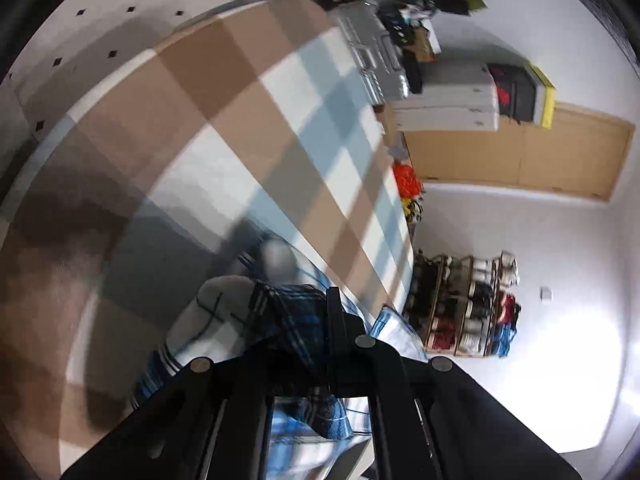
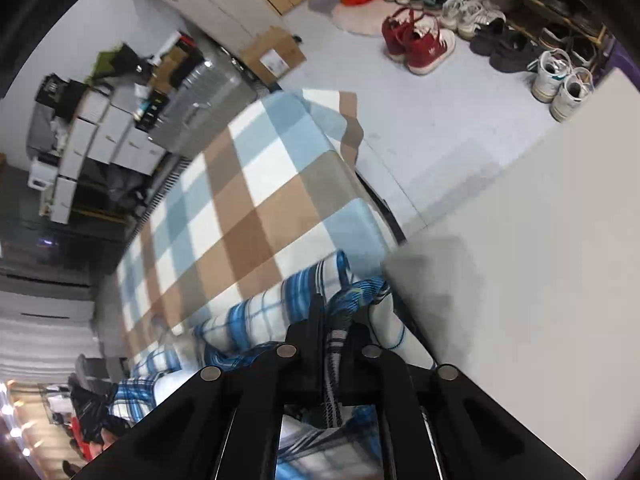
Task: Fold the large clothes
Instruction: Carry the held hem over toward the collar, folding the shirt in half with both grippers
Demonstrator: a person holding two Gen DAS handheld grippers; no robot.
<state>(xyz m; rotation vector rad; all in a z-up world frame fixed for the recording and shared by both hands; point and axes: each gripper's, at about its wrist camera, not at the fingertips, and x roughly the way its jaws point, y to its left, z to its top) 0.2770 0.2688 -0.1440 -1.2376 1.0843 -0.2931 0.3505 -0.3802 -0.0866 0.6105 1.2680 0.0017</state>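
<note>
Checked blanket [image 2: 256, 216] covers the bed; shoes [image 2: 420, 46] line the floor.

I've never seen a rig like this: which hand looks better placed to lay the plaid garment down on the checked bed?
Probably the left. Both grippers are clamped on the blue plaid garment, but the left gripper looks across open checked blanket, while the right gripper sits at the bed's edge beside a white panel.
</note>
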